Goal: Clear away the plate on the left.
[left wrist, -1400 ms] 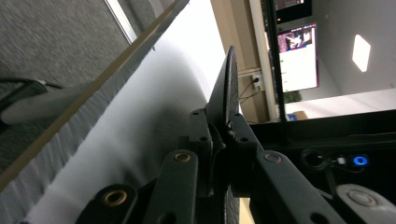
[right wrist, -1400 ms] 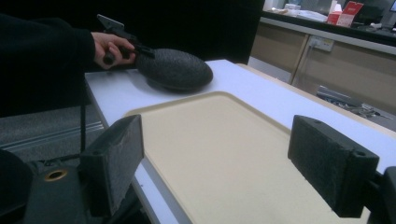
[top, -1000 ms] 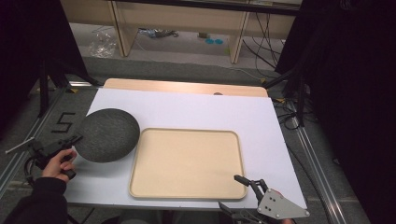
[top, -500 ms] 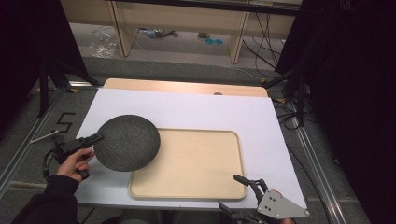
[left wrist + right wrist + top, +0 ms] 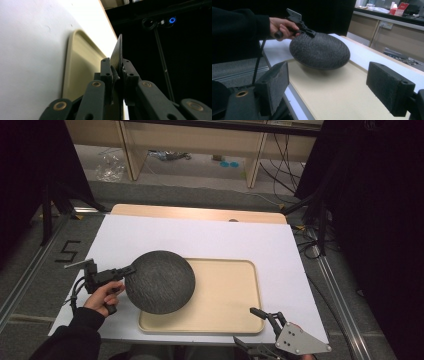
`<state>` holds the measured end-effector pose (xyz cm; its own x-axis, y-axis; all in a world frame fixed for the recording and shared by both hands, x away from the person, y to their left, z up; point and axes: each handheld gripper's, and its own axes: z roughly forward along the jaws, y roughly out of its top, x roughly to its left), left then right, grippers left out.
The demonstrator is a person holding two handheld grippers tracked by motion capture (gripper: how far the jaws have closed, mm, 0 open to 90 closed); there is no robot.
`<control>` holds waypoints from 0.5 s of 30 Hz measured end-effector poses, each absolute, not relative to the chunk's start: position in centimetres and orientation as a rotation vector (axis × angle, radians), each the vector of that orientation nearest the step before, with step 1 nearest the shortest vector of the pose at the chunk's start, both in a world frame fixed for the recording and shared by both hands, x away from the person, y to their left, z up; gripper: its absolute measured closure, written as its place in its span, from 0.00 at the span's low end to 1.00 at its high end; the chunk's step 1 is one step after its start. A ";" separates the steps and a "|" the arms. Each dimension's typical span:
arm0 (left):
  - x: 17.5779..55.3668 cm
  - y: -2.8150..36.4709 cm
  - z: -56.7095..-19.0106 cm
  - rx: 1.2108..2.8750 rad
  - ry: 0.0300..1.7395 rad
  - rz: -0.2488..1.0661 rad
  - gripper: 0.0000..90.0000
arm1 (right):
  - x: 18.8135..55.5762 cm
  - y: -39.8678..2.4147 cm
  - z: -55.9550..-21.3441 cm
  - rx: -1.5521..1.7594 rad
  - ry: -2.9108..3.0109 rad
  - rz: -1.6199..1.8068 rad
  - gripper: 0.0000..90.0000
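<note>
Dark textured plate (image 5: 160,281): rim clamped in left gripper (image 5: 126,270), hanging above tray's (image 5: 235,285) left edge; right gripper (image 5: 252,326) agape, idle.

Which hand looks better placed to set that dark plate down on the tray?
Left. The left gripper is clamped on the dark plate's rim, holding it above the tray. The right gripper waits open at the table's near edge.

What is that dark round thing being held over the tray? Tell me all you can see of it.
It is a dark grey, round, shallow plate with a rough, speckled, stone-like surface, and seen edge-on it is thin. The left gripper clamps its rim between shut jaws. It hangs roughly level, slightly tilted, lifted above the left end of the beige rectangular tray, casting a shadow there. Nothing else touches it.
</note>
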<state>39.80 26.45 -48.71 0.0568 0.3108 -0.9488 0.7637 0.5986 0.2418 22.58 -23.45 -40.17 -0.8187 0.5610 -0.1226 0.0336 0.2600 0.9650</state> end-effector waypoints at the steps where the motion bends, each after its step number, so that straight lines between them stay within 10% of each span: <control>1: 39.8 26.1 -48.7 0.951 1.524 -0.442 0.91 | 22.6 -23.5 -40.2 0.537 2.094 1.582 0.22; 15: 40.3 22.3 -49.4 1.027 1.502 -0.471 0.90 | 22.6 -23.4 -40.2 0.536 2.091 1.586 0.22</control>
<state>40.32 22.30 -49.35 0.0857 0.3304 -0.9400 0.8081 0.5288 0.2595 22.56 -23.43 -40.17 -0.8190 0.5602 -0.1240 0.0318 0.2600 0.9651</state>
